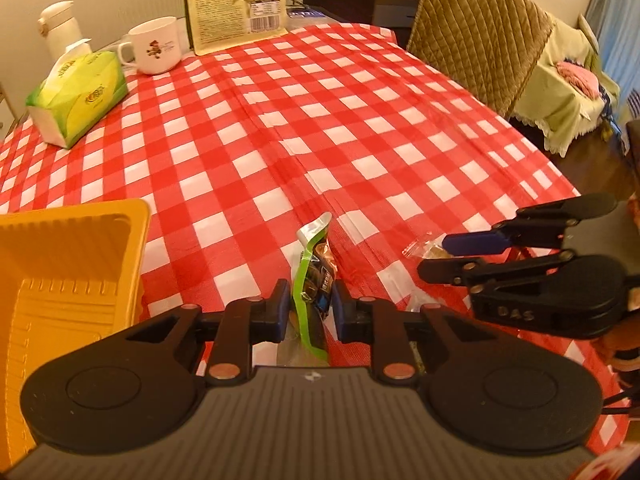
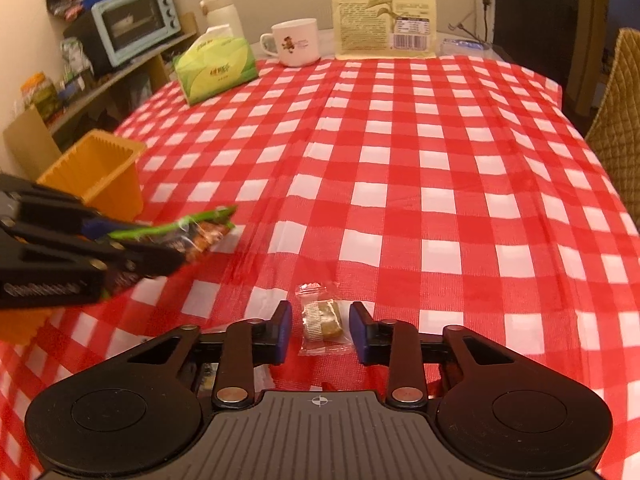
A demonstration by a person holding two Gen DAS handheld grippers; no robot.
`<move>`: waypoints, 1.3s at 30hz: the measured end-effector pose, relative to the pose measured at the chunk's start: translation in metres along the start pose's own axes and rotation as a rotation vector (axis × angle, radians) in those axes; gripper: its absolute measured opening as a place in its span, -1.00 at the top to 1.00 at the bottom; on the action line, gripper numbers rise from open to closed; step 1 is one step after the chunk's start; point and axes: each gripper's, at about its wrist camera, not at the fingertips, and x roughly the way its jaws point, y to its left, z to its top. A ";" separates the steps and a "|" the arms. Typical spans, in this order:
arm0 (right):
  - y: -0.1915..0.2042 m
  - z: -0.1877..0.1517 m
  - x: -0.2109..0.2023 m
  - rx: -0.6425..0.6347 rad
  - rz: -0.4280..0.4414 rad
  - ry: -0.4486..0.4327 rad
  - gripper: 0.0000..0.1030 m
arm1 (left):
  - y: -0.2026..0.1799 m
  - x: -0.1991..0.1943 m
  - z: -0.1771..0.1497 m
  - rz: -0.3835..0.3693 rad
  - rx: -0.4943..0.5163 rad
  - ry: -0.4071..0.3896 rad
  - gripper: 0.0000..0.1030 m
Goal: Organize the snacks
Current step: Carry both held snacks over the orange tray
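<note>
Your left tongs (image 1: 310, 312) pinch the green snack packet (image 1: 314, 276), lifted just right of the yellow bin (image 1: 72, 264); it could slip. Your right tongs (image 2: 320, 330) straddle the clear-wrapped snack (image 2: 322, 318) on the desk (image 2: 400, 160), unclamped; they may nudge it.

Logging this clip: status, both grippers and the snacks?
Left gripper shut on green snack packet. Right gripper open around clear-wrapped snack on tablecloth. Orange bin left, path unobstructed.
</note>
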 end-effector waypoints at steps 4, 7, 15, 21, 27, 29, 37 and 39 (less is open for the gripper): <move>0.008 -0.001 0.003 -0.078 -0.036 -0.003 0.58 | 0.000 -0.006 -0.002 0.003 -0.012 -0.007 0.62; 0.010 -0.001 0.001 -0.080 -0.048 -0.017 0.59 | 0.000 -0.011 -0.004 0.005 -0.021 -0.016 0.62; 0.009 0.007 -0.025 -0.018 -0.011 -0.068 0.59 | 0.000 -0.032 -0.005 -0.001 -0.050 -0.054 0.62; 0.015 0.010 -0.047 0.019 0.012 -0.095 0.59 | -0.002 -0.049 -0.008 -0.005 -0.065 -0.084 0.62; 0.025 0.009 -0.069 0.034 0.040 -0.118 0.59 | -0.003 -0.071 -0.014 -0.015 -0.085 -0.120 0.62; 0.030 0.008 -0.075 0.036 0.050 -0.122 0.59 | -0.003 -0.079 -0.017 -0.017 -0.092 -0.131 0.62; 0.059 0.005 -0.096 0.041 0.108 -0.129 0.59 | 0.002 -0.115 -0.035 -0.011 -0.120 -0.169 0.62; 0.069 0.004 -0.100 0.036 0.125 -0.129 0.59 | 0.005 -0.125 -0.040 -0.006 -0.128 -0.179 0.62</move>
